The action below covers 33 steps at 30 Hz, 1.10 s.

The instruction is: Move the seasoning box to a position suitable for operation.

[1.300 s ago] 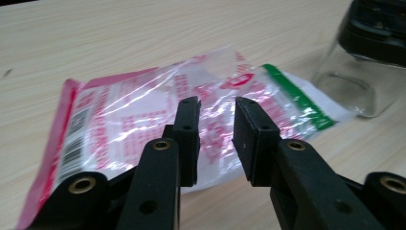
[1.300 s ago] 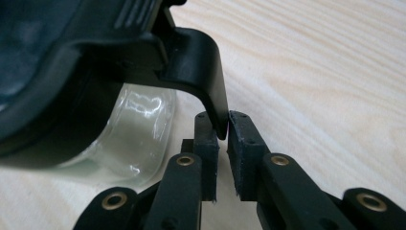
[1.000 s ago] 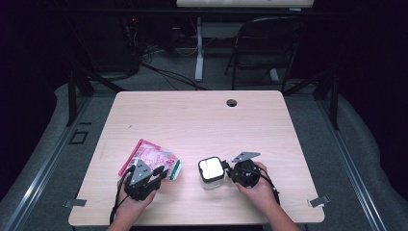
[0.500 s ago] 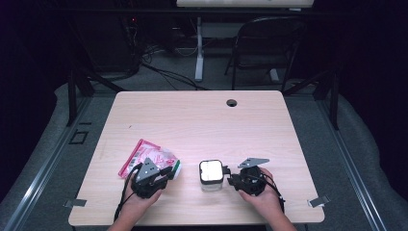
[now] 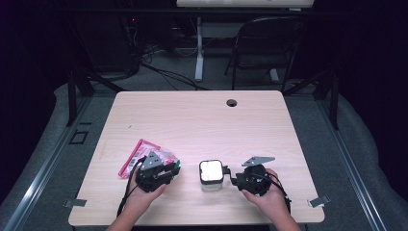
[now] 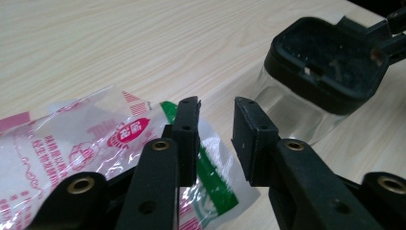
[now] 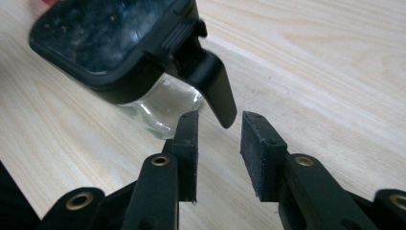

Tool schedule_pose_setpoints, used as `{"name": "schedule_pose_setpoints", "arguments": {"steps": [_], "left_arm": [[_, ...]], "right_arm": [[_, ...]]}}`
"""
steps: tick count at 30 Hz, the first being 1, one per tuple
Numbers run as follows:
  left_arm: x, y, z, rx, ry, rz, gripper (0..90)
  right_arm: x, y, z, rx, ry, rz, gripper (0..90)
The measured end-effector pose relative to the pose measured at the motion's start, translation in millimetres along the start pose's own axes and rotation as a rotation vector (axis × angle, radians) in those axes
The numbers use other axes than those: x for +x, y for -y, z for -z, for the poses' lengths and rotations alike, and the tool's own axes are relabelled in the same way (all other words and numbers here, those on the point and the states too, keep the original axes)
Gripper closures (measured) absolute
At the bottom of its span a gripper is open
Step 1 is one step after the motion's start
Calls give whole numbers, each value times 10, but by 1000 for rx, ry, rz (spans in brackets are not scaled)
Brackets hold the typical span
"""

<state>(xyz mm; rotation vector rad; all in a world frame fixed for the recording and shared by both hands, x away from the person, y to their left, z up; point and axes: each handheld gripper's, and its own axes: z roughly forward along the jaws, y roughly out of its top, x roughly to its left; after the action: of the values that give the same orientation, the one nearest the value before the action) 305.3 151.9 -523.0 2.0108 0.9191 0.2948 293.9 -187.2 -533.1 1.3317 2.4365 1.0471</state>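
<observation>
Tongs spread, both sets, nothing pinched.
Left tongs (image 6: 215, 139) have just been opening over the packet (image 6: 95, 143) at lower left; right tongs (image 7: 218, 153) have just been opening, clear of the jar's (image 5: 211, 174) latch (image 7: 215, 91). Since the earlier frame both hands backed off slightly; jar stands released, lower centre of the worktop (image 5: 202, 115).

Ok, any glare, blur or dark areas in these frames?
High view: surroundings nearly black, and the clear square container's lid glares white. Left gripper view: the crinkled red-and-green printed plastic packet shows soft sheen; the background is slightly blurred. Right gripper view: the same lid is blurred with mottled reflections.
</observation>
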Motion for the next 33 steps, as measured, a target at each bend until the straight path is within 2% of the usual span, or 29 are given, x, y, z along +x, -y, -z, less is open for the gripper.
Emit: {"name": "schedule_pose_setpoints", "arguments": {"steps": [1, 6, 9, 12, 18, 22, 23, 26, 29, 33], "left_arm": [[0, -22, -17, 8, 9, 18, 701], [-23, -117, -55, 21, 8, 39, 655], [-39, -268, -76, 20, 6, 66, 643], [-42, -391, -94, 10, 36, 86, 649], [-81, -552, -160, 20, 53, 92, 661], [-93, -564, -185, 19, 58, 105, 661], [-106, -556, -202, 32, 55, 98, 669], [-155, -528, -206, 23, 59, 98, 686], [-187, -492, -210, 28, 67, 101, 722], [-206, -440, -196, 33, 76, 93, 784]], "right_arm": [[3, -18, 25, 4, 2, 0, 677], [-2, -106, 108, 13, 27, -9, 651], [-35, -209, 177, 13, 25, -39, 630], [-50, -287, 225, 10, 26, -74, 631], [-41, -458, 276, -4, 11, -106, 655], [-1, -529, 289, -14, 19, -106, 674], [36, -547, 291, -17, 16, -111, 692], [74, -542, 286, -27, 0, -127, 698], [95, -531, 262, -30, 10, -138, 727], [104, -524, 239, -37, -9, -160, 757]]}}
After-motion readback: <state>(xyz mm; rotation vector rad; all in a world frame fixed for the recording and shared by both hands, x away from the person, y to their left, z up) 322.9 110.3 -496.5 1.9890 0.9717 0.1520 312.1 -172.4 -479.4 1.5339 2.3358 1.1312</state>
